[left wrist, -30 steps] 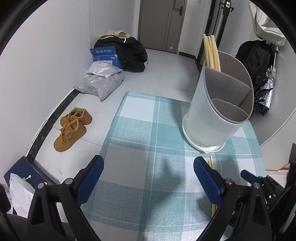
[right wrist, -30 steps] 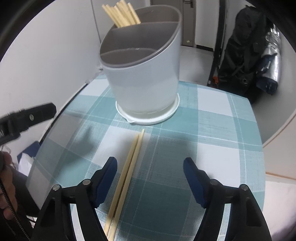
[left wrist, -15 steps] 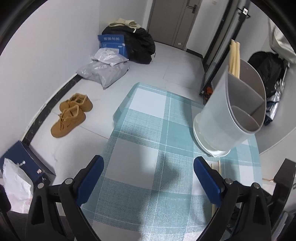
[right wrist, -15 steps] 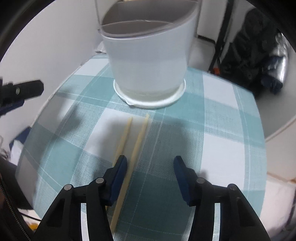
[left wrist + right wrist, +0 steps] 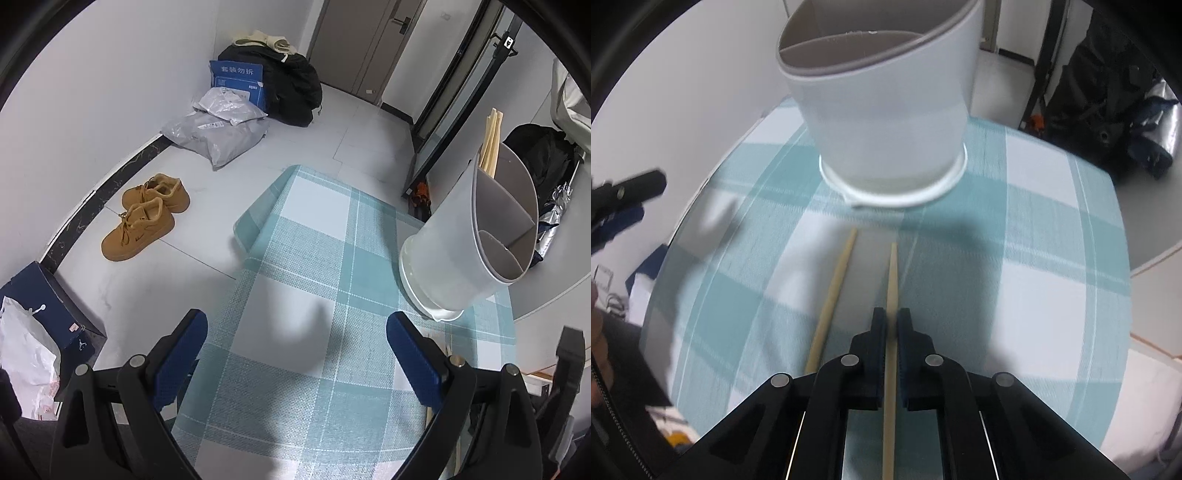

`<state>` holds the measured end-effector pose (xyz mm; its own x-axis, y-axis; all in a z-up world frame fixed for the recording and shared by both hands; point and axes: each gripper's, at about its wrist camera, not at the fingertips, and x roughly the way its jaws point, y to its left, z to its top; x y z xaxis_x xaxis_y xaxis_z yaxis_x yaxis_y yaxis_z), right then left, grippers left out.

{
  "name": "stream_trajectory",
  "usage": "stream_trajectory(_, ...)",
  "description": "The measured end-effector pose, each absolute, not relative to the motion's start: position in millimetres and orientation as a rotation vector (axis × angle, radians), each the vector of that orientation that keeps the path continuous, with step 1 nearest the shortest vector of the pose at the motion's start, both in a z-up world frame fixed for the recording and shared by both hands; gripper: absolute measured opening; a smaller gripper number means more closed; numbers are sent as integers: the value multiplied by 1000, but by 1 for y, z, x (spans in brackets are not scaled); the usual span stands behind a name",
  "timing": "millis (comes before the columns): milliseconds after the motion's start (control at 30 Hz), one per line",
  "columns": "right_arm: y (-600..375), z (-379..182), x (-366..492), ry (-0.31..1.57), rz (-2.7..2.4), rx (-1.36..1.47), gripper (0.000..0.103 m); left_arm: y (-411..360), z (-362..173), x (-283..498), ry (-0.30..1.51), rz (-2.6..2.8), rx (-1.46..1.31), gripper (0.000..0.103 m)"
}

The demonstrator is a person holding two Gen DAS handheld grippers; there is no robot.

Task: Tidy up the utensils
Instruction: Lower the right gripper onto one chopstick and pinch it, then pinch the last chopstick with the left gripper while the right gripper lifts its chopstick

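Right gripper (image 5: 891,320) fingers have just closed on chopstick (image 5: 892,273).

A pale tiled floor (image 5: 332,122) is bounded by white walls (image 5: 92,92) with a dark skirting strip (image 5: 110,184). A grey door (image 5: 354,40) is seen at the far end. The table is covered by a teal checked cloth (image 5: 314,266). What may be a dark-framed glass panel (image 5: 454,92) stands beside the door.
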<state>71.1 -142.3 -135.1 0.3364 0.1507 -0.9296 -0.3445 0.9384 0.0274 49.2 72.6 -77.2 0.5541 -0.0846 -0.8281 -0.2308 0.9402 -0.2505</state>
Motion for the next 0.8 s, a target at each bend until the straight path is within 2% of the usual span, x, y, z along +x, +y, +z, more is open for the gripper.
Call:
stream_trajectory(200,-143,-134,65,1198,336,-199,6,73,-80,51,1000,83,-357,96)
stream_trajectory(267,-137,-135,68,1185,336,-223,10,71,-80,50,993,87,-347,96)
stream_trajectory(333,-129,-135,74,1171,344,-251,24,69,-79,49,990,90,-330,96)
stream_trajectory(433,-121,-138,86,1123,357,-288,27,63,-80,51,998,83,-316,96)
stream_trajectory(500,-121,-138,91,1102,368,-273,24,58,-81,51,1002,86,-293,96)
stream_trajectory(533,-123,-137,93,1096,369,-261,11,56,-82,50,1004,87,-281,96)
stream_trajectory(567,-125,-137,94,1089,367,-258,3,54,-82,51,1005,86,-270,96)
stream_trajectory(800,-163,-122,101,1047,395,-40,4,30,-92,54,1060,32,-221,96)
